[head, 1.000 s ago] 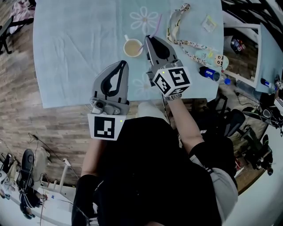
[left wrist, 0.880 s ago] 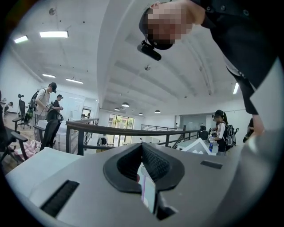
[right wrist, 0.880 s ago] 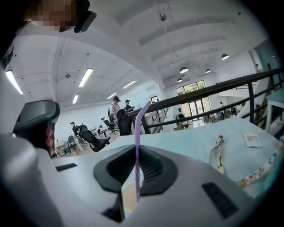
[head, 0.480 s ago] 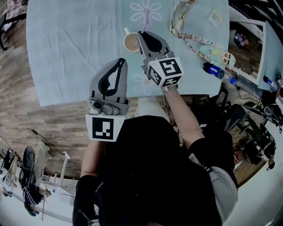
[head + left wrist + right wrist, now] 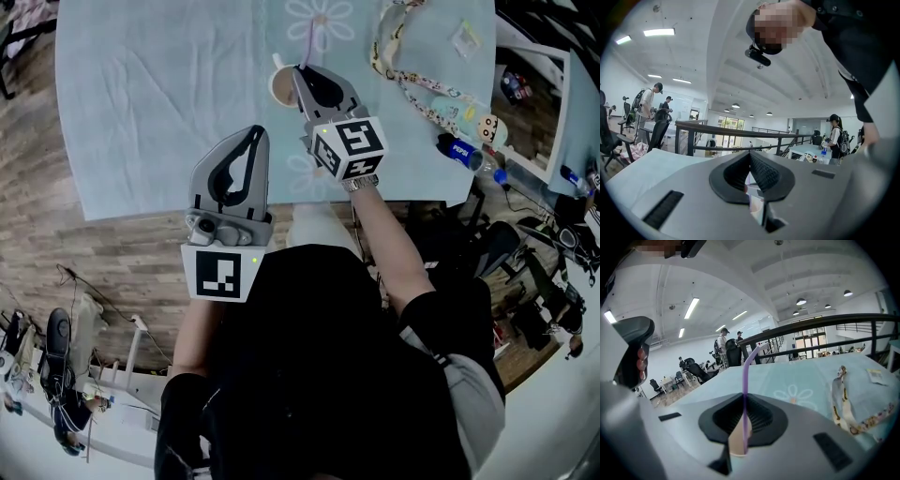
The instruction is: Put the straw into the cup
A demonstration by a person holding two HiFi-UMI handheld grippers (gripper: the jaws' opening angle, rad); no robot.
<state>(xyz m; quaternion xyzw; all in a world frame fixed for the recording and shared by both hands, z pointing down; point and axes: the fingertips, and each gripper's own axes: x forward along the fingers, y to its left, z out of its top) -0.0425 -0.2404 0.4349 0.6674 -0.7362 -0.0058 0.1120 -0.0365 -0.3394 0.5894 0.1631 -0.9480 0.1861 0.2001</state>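
Note:
A white cup (image 5: pixel 279 87) of light brown drink stands on the pale blue tablecloth (image 5: pixel 159 103). My right gripper (image 5: pixel 300 71) hangs right beside and above the cup, shut on a purple straw (image 5: pixel 309 37) that stands upright between its pads. In the right gripper view the straw (image 5: pixel 745 394) runs down through the right gripper (image 5: pixel 744 398), and its lower end shows over the cup's (image 5: pixel 736 439) mouth; contact with the drink cannot be told. My left gripper (image 5: pixel 259 132) hovers near the table's front edge, shut and holding nothing (image 5: pixel 750 153).
A patterned lanyard (image 5: pixel 412 80) lies on the cloth to the right, with a small packet (image 5: pixel 464 37), a cartoon figure (image 5: pixel 484 127) and a blue bottle (image 5: pixel 457 150) beyond it. The table's front edge (image 5: pixel 187 214) runs under the left gripper. Wooden floor lies to the left.
My right gripper has sunk with the straw and come closer over the cup. The left gripper has dipped slightly and stays shut.

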